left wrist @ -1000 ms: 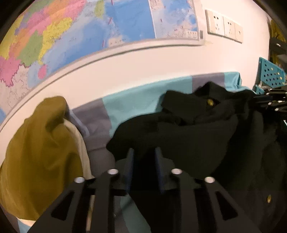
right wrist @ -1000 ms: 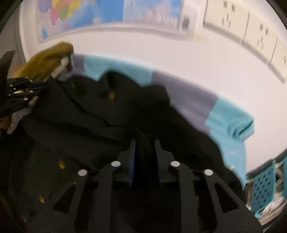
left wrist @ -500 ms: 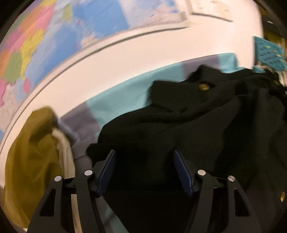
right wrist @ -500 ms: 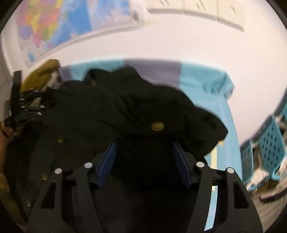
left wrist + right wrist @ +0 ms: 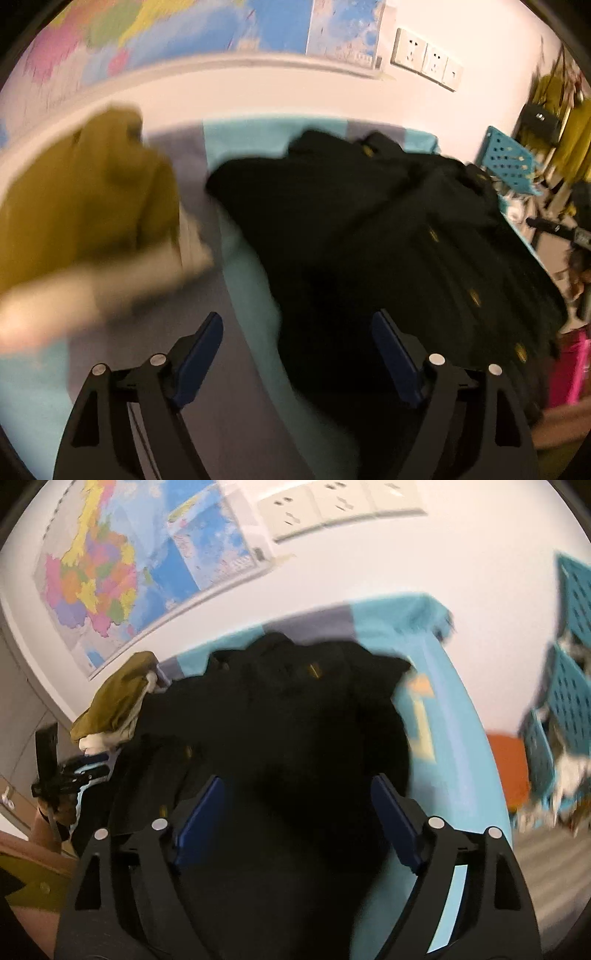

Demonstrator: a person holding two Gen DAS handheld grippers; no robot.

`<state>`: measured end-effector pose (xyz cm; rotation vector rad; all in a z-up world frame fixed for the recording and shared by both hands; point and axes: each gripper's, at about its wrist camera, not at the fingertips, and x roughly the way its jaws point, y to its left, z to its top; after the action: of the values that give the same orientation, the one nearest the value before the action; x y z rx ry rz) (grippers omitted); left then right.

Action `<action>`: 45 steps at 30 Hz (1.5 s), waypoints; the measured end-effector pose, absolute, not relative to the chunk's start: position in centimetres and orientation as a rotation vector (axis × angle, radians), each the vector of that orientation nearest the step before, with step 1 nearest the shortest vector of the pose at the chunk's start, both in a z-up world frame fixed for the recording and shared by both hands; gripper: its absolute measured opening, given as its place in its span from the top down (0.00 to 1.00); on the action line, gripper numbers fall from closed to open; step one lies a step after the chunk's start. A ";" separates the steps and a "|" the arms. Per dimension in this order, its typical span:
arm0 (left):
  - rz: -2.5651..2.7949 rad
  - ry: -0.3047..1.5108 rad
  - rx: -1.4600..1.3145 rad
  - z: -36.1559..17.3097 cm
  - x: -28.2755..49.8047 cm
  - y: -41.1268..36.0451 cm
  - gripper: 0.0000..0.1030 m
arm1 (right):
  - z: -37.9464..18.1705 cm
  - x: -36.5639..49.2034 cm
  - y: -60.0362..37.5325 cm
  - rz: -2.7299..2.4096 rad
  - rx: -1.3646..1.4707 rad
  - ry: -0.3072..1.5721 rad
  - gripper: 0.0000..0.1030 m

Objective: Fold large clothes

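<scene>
A large black garment with gold buttons (image 5: 388, 229) lies bunched on a table under a teal and grey cloth (image 5: 243, 147). My left gripper (image 5: 297, 354) is open and empty above the garment's left edge. In the right wrist view the same black garment (image 5: 295, 720) fills the middle, and my right gripper (image 5: 297, 816) is open and empty above it. The left gripper (image 5: 70, 775) also shows at the far left of the right wrist view.
An olive-yellow garment over a cream one (image 5: 85, 199) is piled at the table's left; it also shows in the right wrist view (image 5: 118, 698). A map (image 5: 110, 568) and wall sockets (image 5: 424, 59) are on the wall behind. Teal perforated crates (image 5: 569, 679) stand to the right.
Both grippers were shut on the black garment a second ago. They have opened, let it go and drawn back, and the garment now lies on the table.
</scene>
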<state>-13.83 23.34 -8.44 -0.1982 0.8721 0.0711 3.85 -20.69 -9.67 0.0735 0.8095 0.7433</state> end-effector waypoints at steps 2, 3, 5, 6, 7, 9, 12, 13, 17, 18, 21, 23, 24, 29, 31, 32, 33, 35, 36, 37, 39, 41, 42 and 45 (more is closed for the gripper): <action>0.015 0.889 -0.272 -9.2 -15.8 23.1 0.22 | -11.1 2.5 -22.7 0.728 0.116 0.849 0.20; -0.009 0.892 -0.293 -9.5 -16.5 22.8 0.22 | -11.7 2.0 -23.4 0.736 0.142 0.865 0.19; -0.059 0.883 -0.335 -9.8 -18.1 22.3 0.21 | -12.9 1.2 -24.6 0.745 0.194 0.898 0.19; -0.091 0.879 -0.357 -9.8 -18.8 21.9 0.20 | -13.5 0.6 -25.0 0.749 0.213 0.911 0.19; -0.120 0.880 -0.371 -9.9 -19.2 21.7 0.18 | -14.0 0.2 -25.3 0.759 0.226 0.920 0.19; -0.183 0.895 -0.386 -10.2 -20.0 20.7 0.15 | -14.7 -0.9 -25.5 0.789 0.248 0.920 0.18; -0.227 0.925 -0.370 -10.8 -20.4 19.3 0.15 | -14.9 -2.0 -25.2 0.850 0.270 0.896 0.17; -0.250 0.944 -0.373 -11.3 -20.2 18.6 0.15 | -14.9 -2.3 -24.9 0.865 0.267 0.891 0.17; -0.309 0.943 -0.354 -11.4 -19.0 17.1 0.10 | -14.9 -2.6 -23.4 0.896 0.213 0.865 0.14; -0.304 0.944 -0.342 -11.5 -18.7 16.6 0.10 | -15.0 -2.5 -23.4 0.897 0.218 0.863 0.14; -0.291 0.947 -0.315 -11.6 -17.9 15.5 0.36 | -15.1 -2.3 -23.1 0.901 0.217 0.856 0.20; -0.232 0.956 -0.309 -11.6 -17.5 15.5 0.69 | -15.4 -2.1 -22.9 0.931 0.236 0.880 0.58; -0.207 0.963 -0.335 -11.6 -17.4 16.0 0.78 | -15.7 -1.9 -22.8 0.952 0.258 0.903 0.65; -0.237 0.893 -0.531 -9.3 -18.9 19.5 0.93 | -13.4 -3.6 -23.5 1.022 0.349 0.825 0.84; -0.216 0.851 -0.547 -7.8 -20.2 20.5 0.94 | -11.7 -4.7 -23.9 1.040 0.365 0.777 0.86; -0.208 0.834 -0.553 -7.2 -20.8 21.0 0.94 | -10.5 -5.7 -24.1 1.054 0.369 0.746 0.87; -0.195 0.819 -0.558 -6.7 -21.5 21.5 0.94 | -9.6 -6.3 -24.2 1.062 0.363 0.727 0.87; -0.178 0.789 -0.575 -5.7 -22.9 22.6 0.94 | -8.0 -7.8 -24.1 1.083 0.335 0.699 0.87; -0.174 0.783 -0.585 -5.5 -23.5 23.0 0.94 | -7.5 -8.7 -23.9 1.100 0.301 0.693 0.87; -0.168 0.788 -0.586 -5.5 -23.7 23.0 0.94 | -7.5 -9.0 -23.8 1.103 0.287 0.700 0.87; -0.150 0.840 -0.556 -6.6 -23.7 22.9 0.94 | -9.0 -8.9 -23.5 1.101 0.290 0.776 0.83; -0.133 0.908 -0.549 -8.5 -22.9 22.8 0.92 | -11.2 -8.4 -23.1 1.081 0.302 0.854 0.74; -0.144 0.932 -0.565 -9.4 -22.7 23.0 0.91 | -12.4 -8.2 -22.9 1.075 0.309 0.897 0.72; -0.127 0.983 -0.574 -11.4 -22.3 23.2 0.88 | -14.7 -8.1 -22.9 1.047 0.337 0.962 0.63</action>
<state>-22.29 23.18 -11.36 -0.5744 0.9826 -0.1273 -8.07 -22.89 -14.74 0.3369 0.9617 1.0474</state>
